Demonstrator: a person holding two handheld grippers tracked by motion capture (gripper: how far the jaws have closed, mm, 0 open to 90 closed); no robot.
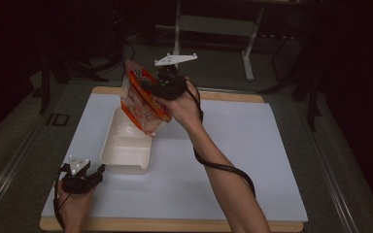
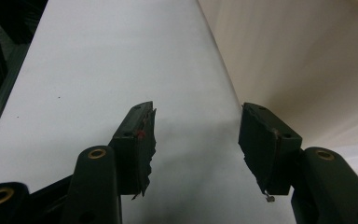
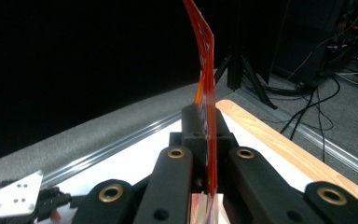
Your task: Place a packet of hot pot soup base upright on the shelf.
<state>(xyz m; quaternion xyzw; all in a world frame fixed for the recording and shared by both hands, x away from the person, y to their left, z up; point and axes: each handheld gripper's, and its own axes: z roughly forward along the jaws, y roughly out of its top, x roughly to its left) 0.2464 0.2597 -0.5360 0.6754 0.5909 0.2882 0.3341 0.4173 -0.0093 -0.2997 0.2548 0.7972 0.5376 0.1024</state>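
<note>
An orange and clear snack bag (image 1: 141, 102) hangs tilted over the far end of a white rectangular container (image 1: 112, 145). My right gripper (image 1: 150, 87) is shut on the bag's upper edge and holds it above the container. In the right gripper view the bag (image 3: 206, 60) rises edge-on from between the closed jaws of the right gripper (image 3: 208, 128). My left gripper (image 1: 98, 173) rests on the table at the container's near left corner, open. In the left gripper view, nothing sits between the spread jaws of the left gripper (image 2: 196, 140), and the container's wall (image 2: 298, 70) is just to their right.
A white sheet (image 1: 233, 155) covers the wood-edged table (image 1: 175, 224). Dark floor, cables (image 3: 307, 116) and a stand's legs (image 1: 247, 53) lie beyond the far edge. The other gripper's grey plate (image 3: 11, 196) shows at the lower left of the right gripper view.
</note>
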